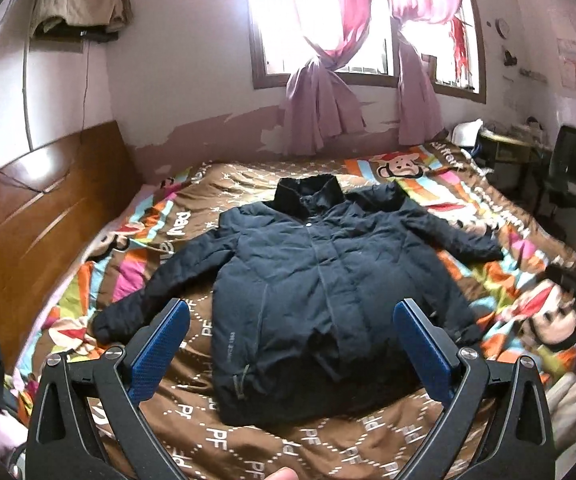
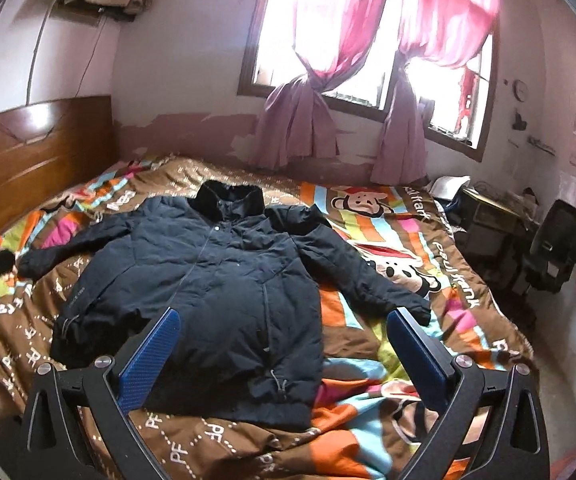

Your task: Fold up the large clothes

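A brown cartoon-monkey bedspread covers the bed, wooden headboard at nine o'clock, knotted pink curtains at twelve o'clock. The dark padded jacket lies flat, front up, sleeves spread, collar toward twelve. The left tongs and right tongs hover spread wide, released, touching nothing.

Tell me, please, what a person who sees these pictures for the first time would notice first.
A dark jacket lies spread flat, front up, sleeves out, in the middle of the bed, on a bright cartoon quilt. Behind the bed, pink curtains glow in a sunlit window. Both tongs, left and right, stand open above the jacket's hem, holding nothing.
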A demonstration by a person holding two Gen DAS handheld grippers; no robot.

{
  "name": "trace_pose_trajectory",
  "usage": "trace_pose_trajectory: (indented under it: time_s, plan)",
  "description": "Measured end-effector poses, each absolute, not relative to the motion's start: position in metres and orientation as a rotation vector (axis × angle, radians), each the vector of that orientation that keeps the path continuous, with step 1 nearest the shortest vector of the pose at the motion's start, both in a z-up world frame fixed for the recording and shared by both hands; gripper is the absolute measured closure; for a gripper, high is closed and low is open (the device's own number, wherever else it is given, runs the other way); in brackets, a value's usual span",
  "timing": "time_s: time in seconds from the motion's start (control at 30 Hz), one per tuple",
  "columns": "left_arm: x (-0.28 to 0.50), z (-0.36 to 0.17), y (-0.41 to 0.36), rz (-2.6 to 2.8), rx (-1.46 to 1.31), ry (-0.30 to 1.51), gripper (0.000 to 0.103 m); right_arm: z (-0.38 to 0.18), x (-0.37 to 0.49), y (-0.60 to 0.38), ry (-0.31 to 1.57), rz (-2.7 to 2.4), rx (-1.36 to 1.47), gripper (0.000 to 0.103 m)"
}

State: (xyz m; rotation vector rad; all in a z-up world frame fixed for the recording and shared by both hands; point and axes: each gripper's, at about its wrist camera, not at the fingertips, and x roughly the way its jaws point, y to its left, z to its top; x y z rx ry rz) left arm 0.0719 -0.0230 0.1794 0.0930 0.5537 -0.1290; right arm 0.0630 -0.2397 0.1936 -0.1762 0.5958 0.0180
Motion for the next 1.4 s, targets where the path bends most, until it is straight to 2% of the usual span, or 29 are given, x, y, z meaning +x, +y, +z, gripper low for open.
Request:
trace_pose_trajectory:
  time_s: [0.3,0.57,0.83,0.97,1.17,1.4]
  plan:
    - [0.104,0.228,-0.031,-0.081,0.083,0.57,0.003,0.241,0.096,-0.246,0.721,0.06,-0.202,0.0]
    - [0.147,0.234,-0.03,-0.033,0.072,0.618,0.003,0.238,0.172,-0.274,0.922,0.028,-0.015,0.0]
    - [0.219,0.206,-0.048,-0.03,0.128,0.644,0.003,0.189,0.24,-0.341,1.076,-0.06,0.361,0.0]
    - [0.261,0.186,-0.062,-0.038,0.121,0.668,0.003,0.159,0.271,-0.371,1.141,-0.116,0.43,0.0]
    - [0.319,0.156,-0.092,-0.133,0.078,0.694,0.003,0.109,0.316,-0.427,1.076,-0.097,0.784,0.0]
    - [0.389,0.113,-0.14,-0.093,0.104,0.754,0.003,0.043,0.384,-0.49,1.038,-0.293,0.793,0.0]
